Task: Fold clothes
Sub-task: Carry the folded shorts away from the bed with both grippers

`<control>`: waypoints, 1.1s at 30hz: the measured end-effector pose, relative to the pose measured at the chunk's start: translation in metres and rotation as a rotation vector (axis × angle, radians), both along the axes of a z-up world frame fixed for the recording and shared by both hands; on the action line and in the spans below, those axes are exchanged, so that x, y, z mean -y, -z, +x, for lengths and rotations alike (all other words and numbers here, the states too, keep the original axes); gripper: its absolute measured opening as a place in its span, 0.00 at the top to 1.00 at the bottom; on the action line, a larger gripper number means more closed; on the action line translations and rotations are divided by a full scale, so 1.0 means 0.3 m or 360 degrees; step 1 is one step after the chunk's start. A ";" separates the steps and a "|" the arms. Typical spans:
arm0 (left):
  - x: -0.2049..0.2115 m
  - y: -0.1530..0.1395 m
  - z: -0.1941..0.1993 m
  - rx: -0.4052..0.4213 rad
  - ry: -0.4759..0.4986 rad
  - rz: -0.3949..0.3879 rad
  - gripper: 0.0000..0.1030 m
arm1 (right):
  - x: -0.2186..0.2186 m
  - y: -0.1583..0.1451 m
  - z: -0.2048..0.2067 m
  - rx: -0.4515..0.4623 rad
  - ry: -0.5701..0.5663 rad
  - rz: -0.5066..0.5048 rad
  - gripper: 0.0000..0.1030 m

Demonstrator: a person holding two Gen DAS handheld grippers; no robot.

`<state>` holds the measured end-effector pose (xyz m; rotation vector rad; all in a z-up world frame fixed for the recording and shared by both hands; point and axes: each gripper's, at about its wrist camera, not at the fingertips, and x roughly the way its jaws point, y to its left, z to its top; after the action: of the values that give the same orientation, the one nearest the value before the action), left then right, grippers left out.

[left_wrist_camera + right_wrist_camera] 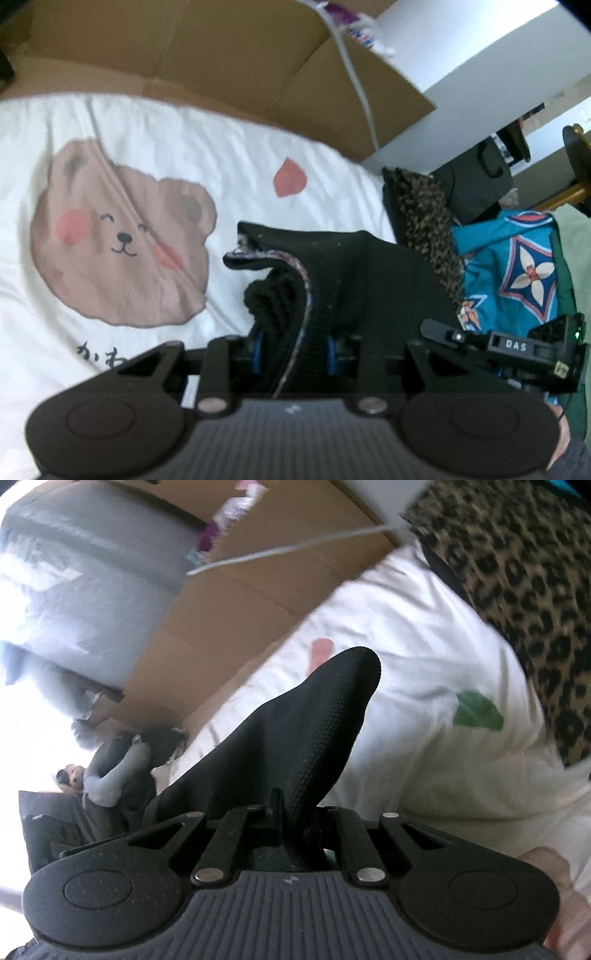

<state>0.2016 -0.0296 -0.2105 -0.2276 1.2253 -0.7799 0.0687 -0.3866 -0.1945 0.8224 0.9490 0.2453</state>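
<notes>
Black garment [306, 731] clamped in right gripper [291, 821]; long axis projects forward.

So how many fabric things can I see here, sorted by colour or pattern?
Black garment, held by the left gripper and the right gripper: 1
White bear-print sheet: 1
Leopard-print cloth: 1
Blue patterned cloth: 1
Green cloth: 1
Total: 5
</notes>
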 end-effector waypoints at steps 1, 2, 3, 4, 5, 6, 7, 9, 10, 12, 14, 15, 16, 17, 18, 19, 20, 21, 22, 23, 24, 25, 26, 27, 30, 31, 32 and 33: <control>0.003 -0.027 -0.011 0.0017 -0.0010 0.0004 0.69 | 0.002 -0.028 -0.001 0.0022 -0.0013 -0.0020 0.92; 0.006 -0.054 -0.022 0.0033 -0.0019 0.0008 0.69 | 0.006 -0.061 -0.004 0.0045 -0.0023 -0.0038 0.92; 0.010 -0.082 -0.031 0.0049 -0.0028 0.0010 0.69 | 0.009 -0.093 -0.007 0.0063 -0.0025 -0.0050 0.92; 0.017 -0.111 -0.037 0.0066 -0.0036 0.0009 0.69 | 0.015 -0.129 -0.010 0.0084 -0.0023 -0.0059 0.92; 0.027 -0.145 -0.043 0.0087 -0.0041 0.0007 0.69 | 0.023 -0.169 -0.012 0.0112 -0.0020 -0.0065 0.92; 0.038 -0.185 -0.048 0.0110 -0.0043 0.0002 0.69 | 0.032 -0.212 -0.014 0.0144 -0.0014 -0.0067 0.92; 0.049 -0.225 -0.051 0.0134 -0.0044 -0.0002 0.69 | 0.042 -0.255 -0.016 0.0176 -0.0007 -0.0069 0.92; 0.072 -0.308 -0.057 0.0185 -0.0046 -0.0019 0.69 | 0.063 -0.338 -0.017 0.0230 0.0009 -0.0077 0.92; 0.083 -0.352 -0.061 0.0211 -0.0049 -0.0029 0.69 | 0.074 -0.379 -0.017 0.0256 0.0017 -0.0082 0.92; 0.104 -0.445 -0.068 0.0266 -0.0058 -0.0051 0.69 | 0.096 -0.463 -0.017 0.0309 0.0027 -0.0094 0.92; 0.123 -0.534 -0.080 0.0317 -0.0069 -0.0074 0.69 | 0.115 -0.552 -0.018 0.0362 0.0034 -0.0108 0.92; 0.131 -0.578 -0.086 0.0339 -0.0075 -0.0090 0.69 | 0.125 -0.602 -0.019 0.0392 0.0035 -0.0119 0.92; 0.138 -0.622 -0.093 0.0360 -0.0082 -0.0105 0.69 | 0.136 -0.651 -0.021 0.0422 0.0036 -0.0130 0.92; 0.146 -0.665 -0.101 0.0381 -0.0088 -0.0121 0.69 | 0.147 -0.701 -0.024 0.0455 0.0037 -0.0140 0.92; 0.154 -0.709 -0.110 0.0398 -0.0093 -0.0137 0.69 | 0.162 -0.755 -0.029 0.0489 0.0040 -0.0150 0.92; 0.163 -0.752 -0.120 0.0415 -0.0098 -0.0153 0.69 | 0.178 -0.800 -0.035 0.0516 0.0042 -0.0157 0.92; 0.173 -0.797 -0.131 0.0435 -0.0099 -0.0167 0.69 | 0.194 -0.846 -0.040 0.0542 0.0044 -0.0165 0.92; 0.187 -0.845 -0.144 0.0461 -0.0091 -0.0177 0.69 | 0.211 -0.892 -0.046 0.0568 0.0047 -0.0172 0.92; 0.202 -0.893 -0.158 0.0487 -0.0084 -0.0187 0.69 | 0.229 -0.939 -0.052 0.0594 0.0050 -0.0174 0.92; 0.218 -0.941 -0.172 0.0514 -0.0075 -0.0195 0.69 | 0.247 -0.988 -0.060 0.0621 0.0054 -0.0178 0.92; 0.236 -0.988 -0.187 0.0541 -0.0066 -0.0202 0.69 | 0.267 -1.039 -0.070 0.0650 0.0059 -0.0183 0.92; 0.252 -1.035 -0.201 0.0567 -0.0059 -0.0213 0.69 | 0.285 -1.088 -0.080 0.0676 0.0066 -0.0186 0.92; 0.266 -1.081 -0.217 0.0591 -0.0054 -0.0225 0.69 | 0.303 -1.139 -0.092 0.0702 0.0073 -0.0189 0.92; 0.277 -1.127 -0.235 0.0611 -0.0054 -0.0239 0.69 | 0.317 -1.189 -0.106 0.0728 0.0079 -0.0193 0.92; 0.311 -1.265 -0.298 0.0669 -0.0053 -0.0287 0.69 | 0.362 -1.330 -0.156 0.0806 0.0090 -0.0230 0.92; 0.321 -1.303 -0.320 0.0684 -0.0052 -0.0303 0.69 | 0.374 -1.366 -0.174 0.0832 0.0088 -0.0244 0.92; 0.328 -1.336 -0.340 0.0695 -0.0051 -0.0318 0.69 | 0.391 -1.405 -0.196 0.0859 0.0087 -0.0262 0.92; 0.336 -1.367 -0.361 0.0705 -0.0048 -0.0332 0.69 | 0.407 -1.441 -0.217 0.0883 0.0087 -0.0277 0.92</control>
<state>0.0933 -0.1303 0.1995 -0.2279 0.7225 -0.8770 0.0036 -0.5087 0.2377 0.5725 0.4186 0.3181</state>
